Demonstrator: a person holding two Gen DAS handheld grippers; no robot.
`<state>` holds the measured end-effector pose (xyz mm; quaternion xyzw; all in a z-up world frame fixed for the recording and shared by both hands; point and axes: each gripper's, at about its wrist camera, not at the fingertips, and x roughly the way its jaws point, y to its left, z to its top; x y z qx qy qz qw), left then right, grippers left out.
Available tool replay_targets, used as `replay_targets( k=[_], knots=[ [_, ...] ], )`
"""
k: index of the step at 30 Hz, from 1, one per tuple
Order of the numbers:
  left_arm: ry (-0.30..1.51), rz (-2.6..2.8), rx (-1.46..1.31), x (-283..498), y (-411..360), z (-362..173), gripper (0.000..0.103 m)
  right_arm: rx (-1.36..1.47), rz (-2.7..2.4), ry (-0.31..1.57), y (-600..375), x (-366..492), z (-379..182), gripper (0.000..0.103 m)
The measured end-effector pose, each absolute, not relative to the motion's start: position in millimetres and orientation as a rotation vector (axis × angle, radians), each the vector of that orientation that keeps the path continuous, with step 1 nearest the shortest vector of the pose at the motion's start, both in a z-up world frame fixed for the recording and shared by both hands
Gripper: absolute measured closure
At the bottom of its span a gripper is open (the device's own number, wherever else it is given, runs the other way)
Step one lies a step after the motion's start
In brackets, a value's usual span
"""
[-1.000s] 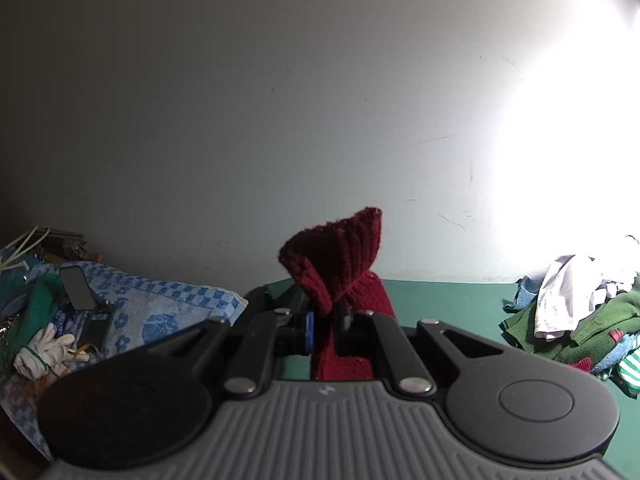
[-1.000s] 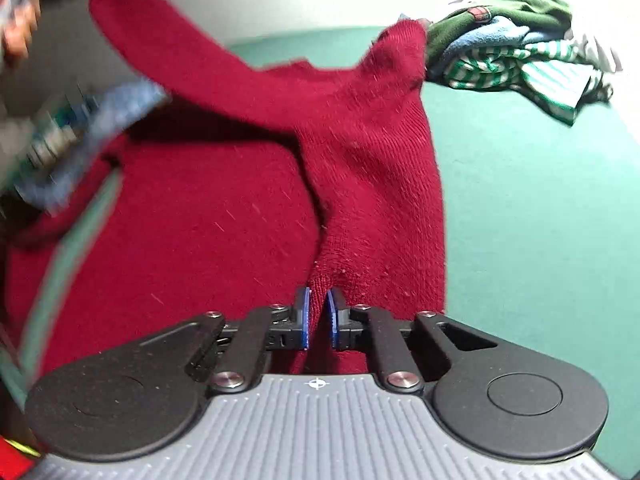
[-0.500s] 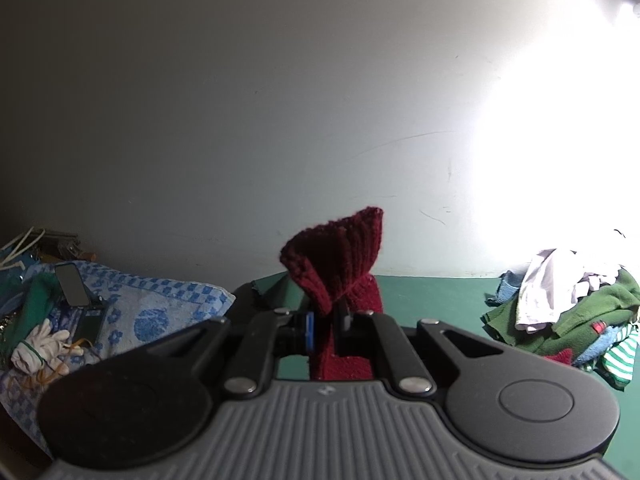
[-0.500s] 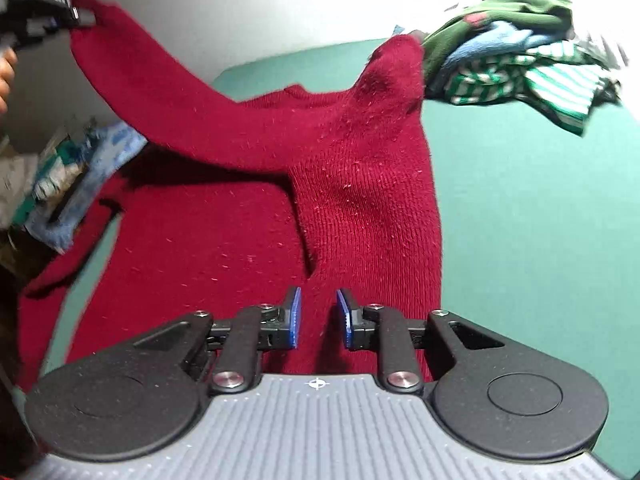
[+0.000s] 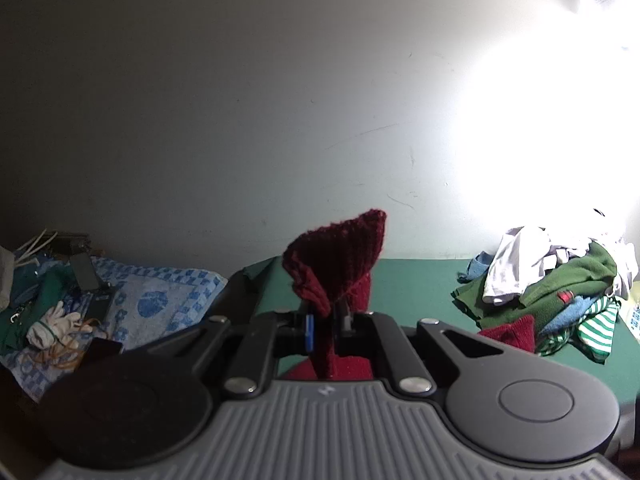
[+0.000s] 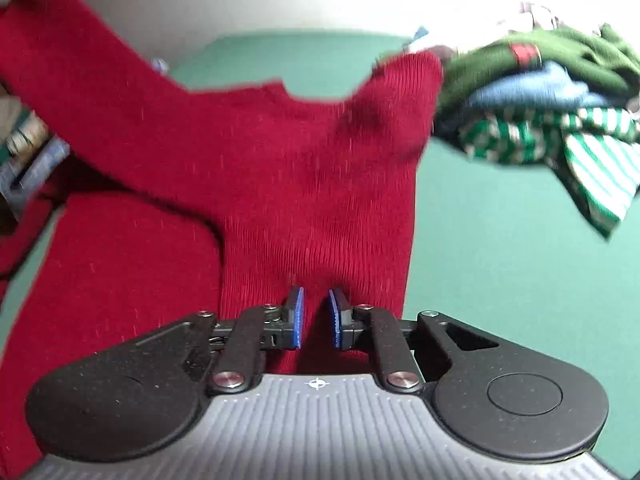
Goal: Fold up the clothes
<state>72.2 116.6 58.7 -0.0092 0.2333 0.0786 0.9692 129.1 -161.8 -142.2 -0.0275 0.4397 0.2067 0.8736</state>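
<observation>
A dark red knit sweater lies spread on the green table. One sleeve rises to the upper left, out of the right wrist view. My left gripper is shut on that sleeve's ribbed cuff, held up above the table. My right gripper hovers open just over the sweater's right side, blue pads apart with no cloth pinched between them. The sweater's other shoulder reaches the clothes pile.
A pile of green, blue, white and striped clothes sits at the table's far right. A blue patterned cloth with white gloves and clutter lies off the table's left edge. A pale wall stands behind.
My right gripper let go of the sweater fold and opened, then shifted forward over the garment. The left gripper kept the cuff raised and turned slightly left.
</observation>
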Motion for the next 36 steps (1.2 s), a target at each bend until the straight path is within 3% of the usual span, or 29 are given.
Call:
replay_targets(
  k=[2, 11, 15, 19, 25, 36],
  knots=[
    [0.474, 0.178, -0.026, 64.8, 112.0, 55.3, 0.098, -0.037, 0.424, 0.877, -165.8, 145.4, -133.8, 0.085],
    [0.518, 0.246, -0.041, 43.6, 98.3, 37.2, 0.098, -0.085, 0.363, 0.760, -167.9, 228.2, -127.9, 0.086],
    [0.536, 0.257, -0.040, 36.5, 94.7, 32.2, 0.098, -0.097, 0.328, 0.805, -177.0, 257.1, -143.7, 0.087],
    [0.538, 0.273, -0.022, 28.9, 91.4, 32.9, 0.098, -0.123, 0.341, 0.785, -181.0, 251.8, -145.4, 0.091],
    [0.520, 0.282, -0.035, 18.1, 85.2, 36.1, 0.098, -0.146, 0.445, 0.679, -180.5, 210.6, -111.0, 0.080],
    [0.516, 0.276, -0.006, 11.3, 63.1, 27.8, 0.098, -0.212, 0.410, 0.768, -159.5, 268.6, -153.2, 0.080]
  ],
)
